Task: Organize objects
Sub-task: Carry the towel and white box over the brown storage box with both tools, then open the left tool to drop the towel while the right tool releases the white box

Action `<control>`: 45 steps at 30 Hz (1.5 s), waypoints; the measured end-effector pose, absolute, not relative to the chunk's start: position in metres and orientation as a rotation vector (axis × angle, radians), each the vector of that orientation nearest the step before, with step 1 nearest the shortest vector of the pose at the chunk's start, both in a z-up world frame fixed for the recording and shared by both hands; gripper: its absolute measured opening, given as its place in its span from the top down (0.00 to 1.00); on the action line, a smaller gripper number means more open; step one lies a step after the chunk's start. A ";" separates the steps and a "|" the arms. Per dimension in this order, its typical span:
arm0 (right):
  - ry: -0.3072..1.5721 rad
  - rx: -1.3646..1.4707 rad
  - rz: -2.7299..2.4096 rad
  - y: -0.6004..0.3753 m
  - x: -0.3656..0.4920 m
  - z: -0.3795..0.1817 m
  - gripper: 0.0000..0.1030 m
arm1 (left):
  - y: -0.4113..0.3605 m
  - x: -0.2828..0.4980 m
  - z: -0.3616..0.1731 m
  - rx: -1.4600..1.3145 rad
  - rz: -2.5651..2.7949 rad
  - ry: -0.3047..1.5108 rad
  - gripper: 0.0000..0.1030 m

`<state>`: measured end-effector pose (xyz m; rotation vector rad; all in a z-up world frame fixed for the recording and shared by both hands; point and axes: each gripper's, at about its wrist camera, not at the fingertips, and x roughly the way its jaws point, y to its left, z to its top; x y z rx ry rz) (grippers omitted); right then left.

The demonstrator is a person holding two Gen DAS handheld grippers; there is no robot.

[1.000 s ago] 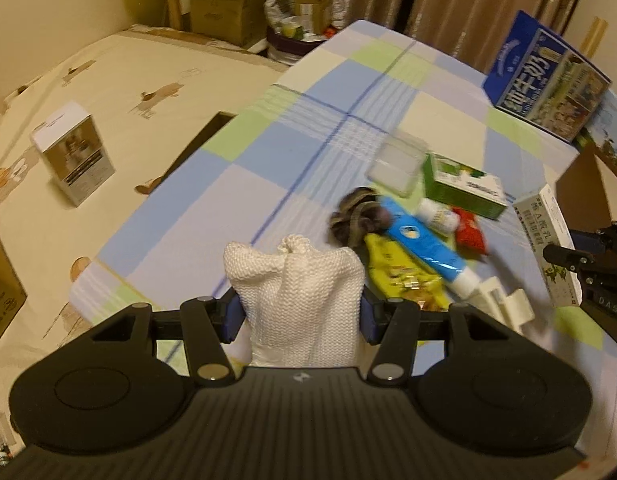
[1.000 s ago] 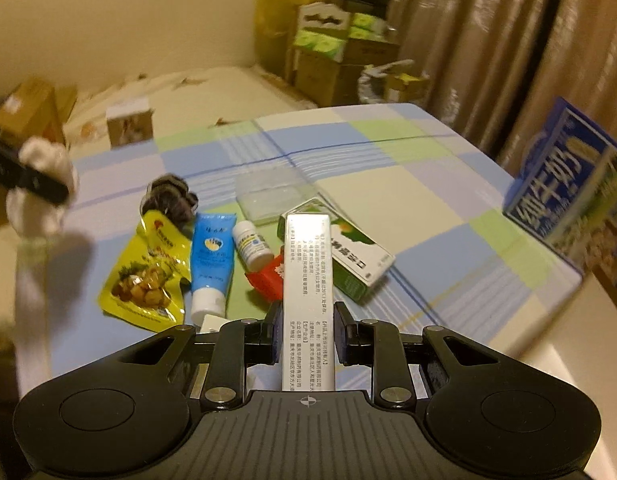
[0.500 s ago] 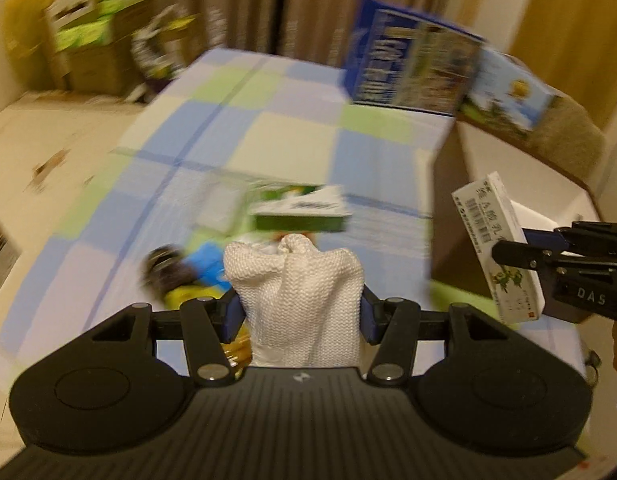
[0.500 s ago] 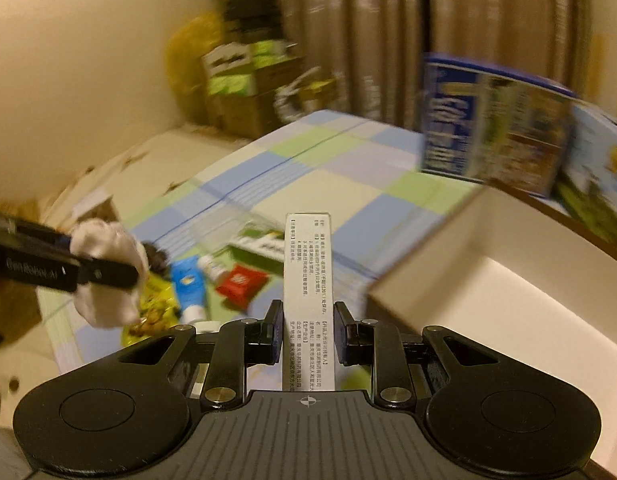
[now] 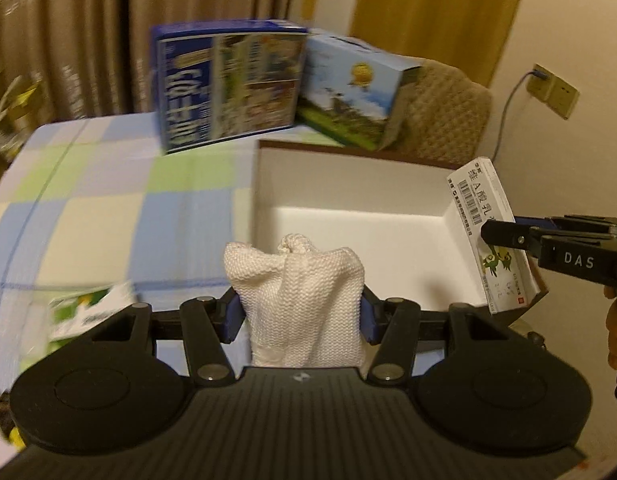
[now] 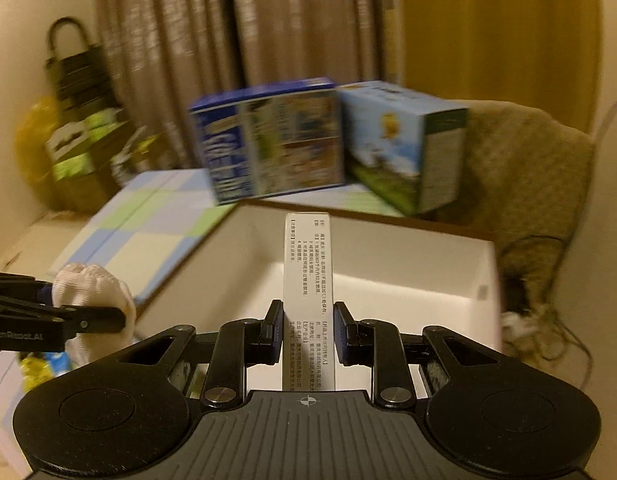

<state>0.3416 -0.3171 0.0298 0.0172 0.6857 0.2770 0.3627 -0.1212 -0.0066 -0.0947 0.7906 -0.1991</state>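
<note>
Left wrist view: the left gripper (image 5: 300,312) clamps a white knitted pouch (image 5: 298,292), its knotted end pointing forward at the open white box (image 5: 348,184) by the checked tablecloth's (image 5: 108,200) far right corner. Over the box's right wall, the right gripper (image 6: 307,336) pinches a slim white carton (image 6: 307,276), long axis running forward along the fingers.

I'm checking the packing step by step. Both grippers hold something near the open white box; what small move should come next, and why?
Probably lower the right gripper a little and release the slim white carton. It already hangs over the white box, whose visible floor looks bare. The left gripper, shut on the knitted white pouch, sits nearer the box's near edge.
</note>
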 end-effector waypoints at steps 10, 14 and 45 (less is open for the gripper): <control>0.732 0.054 0.139 -0.368 0.370 0.015 0.78 | -0.168 0.422 -0.013 -0.019 -0.232 0.812 0.51; 0.782 0.020 0.094 -0.369 0.383 0.002 0.78 | -0.176 0.438 -0.023 -0.002 -0.225 0.840 0.51; 1.025 -0.130 0.081 -0.365 0.433 -0.073 0.75 | -0.190 0.480 -0.073 0.090 -0.193 0.975 0.47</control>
